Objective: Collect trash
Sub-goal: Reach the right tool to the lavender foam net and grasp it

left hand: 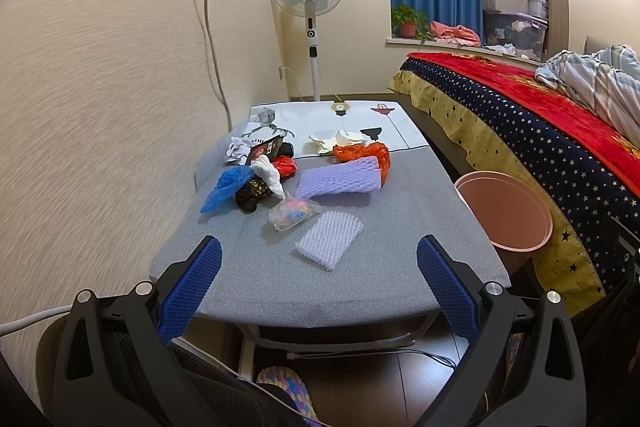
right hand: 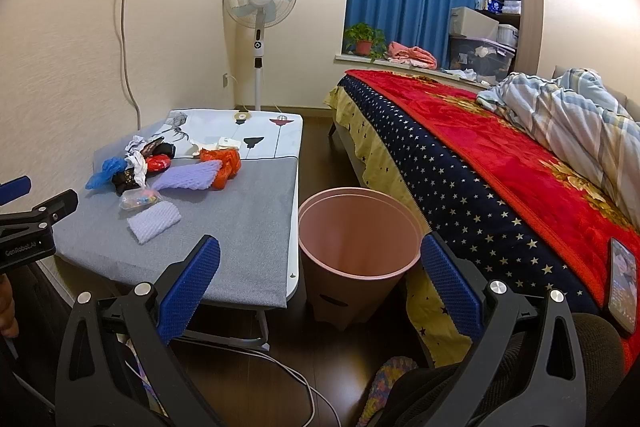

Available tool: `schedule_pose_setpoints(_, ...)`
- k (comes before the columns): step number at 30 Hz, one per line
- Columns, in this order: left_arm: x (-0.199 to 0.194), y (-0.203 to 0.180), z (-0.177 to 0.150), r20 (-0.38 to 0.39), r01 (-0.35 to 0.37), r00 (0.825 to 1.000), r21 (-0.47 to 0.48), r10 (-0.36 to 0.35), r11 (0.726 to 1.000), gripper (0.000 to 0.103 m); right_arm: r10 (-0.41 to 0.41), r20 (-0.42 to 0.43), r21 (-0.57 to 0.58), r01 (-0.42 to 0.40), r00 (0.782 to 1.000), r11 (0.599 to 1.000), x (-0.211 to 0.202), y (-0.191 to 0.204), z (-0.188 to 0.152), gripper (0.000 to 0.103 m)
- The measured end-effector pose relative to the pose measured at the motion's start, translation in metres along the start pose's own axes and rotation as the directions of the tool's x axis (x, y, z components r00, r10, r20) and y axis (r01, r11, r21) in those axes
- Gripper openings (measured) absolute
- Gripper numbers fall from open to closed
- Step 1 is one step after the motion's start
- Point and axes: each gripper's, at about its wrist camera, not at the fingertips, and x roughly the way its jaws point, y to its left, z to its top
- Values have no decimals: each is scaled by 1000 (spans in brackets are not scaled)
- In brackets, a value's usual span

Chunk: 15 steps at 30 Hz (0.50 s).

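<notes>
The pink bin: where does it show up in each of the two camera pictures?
Left wrist view: the pink bin is at the right, partly hidden behind the table edge, against the bed.
Right wrist view: the bin is near the middle, on the floor between table and bed.
Shared landmark: the white foam net nearest the table's front edge.

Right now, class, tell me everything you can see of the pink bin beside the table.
The pink bin is a round, smooth tub that looks like plastic, wider at the rim than at the base, with a dark slot low on its front. It stands upright on the dark floor, in the gap between the table and the bed. What shows of its inside holds nothing. Neither claw touches it.
</notes>
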Motion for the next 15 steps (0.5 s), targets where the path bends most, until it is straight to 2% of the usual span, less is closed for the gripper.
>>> schedule_pose_setpoints(9, 8, 7, 10, -54, 11, 998, -40, -13, 999, 95, 9, -30, 36, -8, 1000, 999, 10, -2, 8, 98)
schedule_pose_setpoints(11, 13, 10, 21, -62, 9, 998, -53, -12, 999, 95, 14, -32, 51, -13, 999, 999, 16, -3, 18, 98)
schedule_pose_setpoints(15, 24, 22, 60, -24, -12, 1000, -74, 10, 997, 95, 22, 11, 66, -23, 1000, 998, 36, 6, 55, 98)
